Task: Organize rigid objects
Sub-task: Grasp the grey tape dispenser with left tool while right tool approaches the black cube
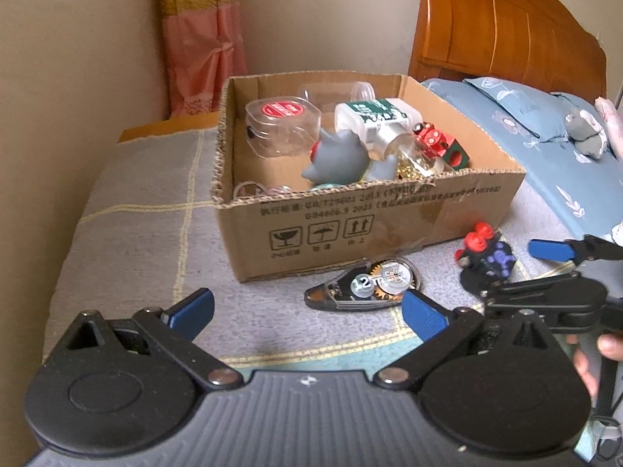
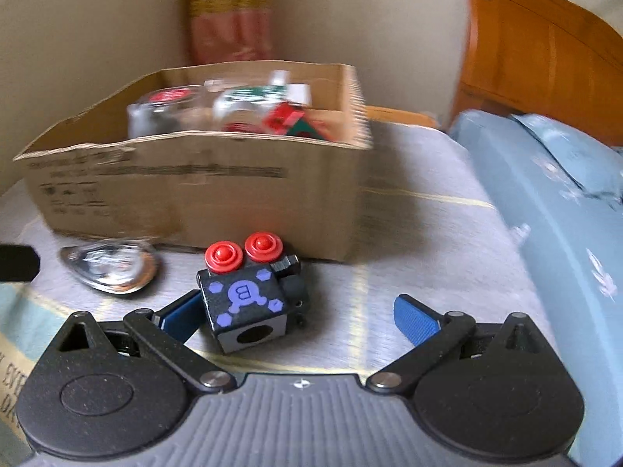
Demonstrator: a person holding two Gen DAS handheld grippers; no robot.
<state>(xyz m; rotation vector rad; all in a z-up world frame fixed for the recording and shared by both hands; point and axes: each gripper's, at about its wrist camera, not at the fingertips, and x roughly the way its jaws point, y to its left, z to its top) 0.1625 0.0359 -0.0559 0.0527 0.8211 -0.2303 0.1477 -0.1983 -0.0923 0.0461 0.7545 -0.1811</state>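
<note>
On a bed covered with a grey blanket [image 1: 128, 241] crossed by pale yellow lines: one carved orange-brown wooden headboard [image 1: 506, 35] at the far right; one light blue floral-print pillow [image 1: 518, 116] below it; one pink and gold curtain [image 1: 198, 39] in the room corner. One open brown cardboard box [image 1: 350, 229] with printed handling symbols on its near wall, standing on the blanket and holding a clear round plastic container with a red lid label [image 1: 282, 124], a white and green rectangular case [image 1: 373, 116], a grey rubbery animal figure [image 1: 338, 159] and a small red and green cube [image 1: 440, 144], all packed close together. One clear teardrop-shaped correction-tape dispenser marked "12m" [image 1: 366, 286], lying flat on the blanket just in front of the box. One black fidget cube with purple printed markings and two red round buttons [image 2: 249, 295], resting on the blanket near the box's right front corner, beside the dispenser but apart from it. Left gripper [image 1: 307, 309]: blue-padded fingers spread wide, holding nothing, hovering before the dispenser. Right gripper [image 2: 296, 317]: fingers likewise spread wide, the cube sitting between them against the left pad, the right pad well clear of it. Right-wrist view blurred toward the box.
</note>
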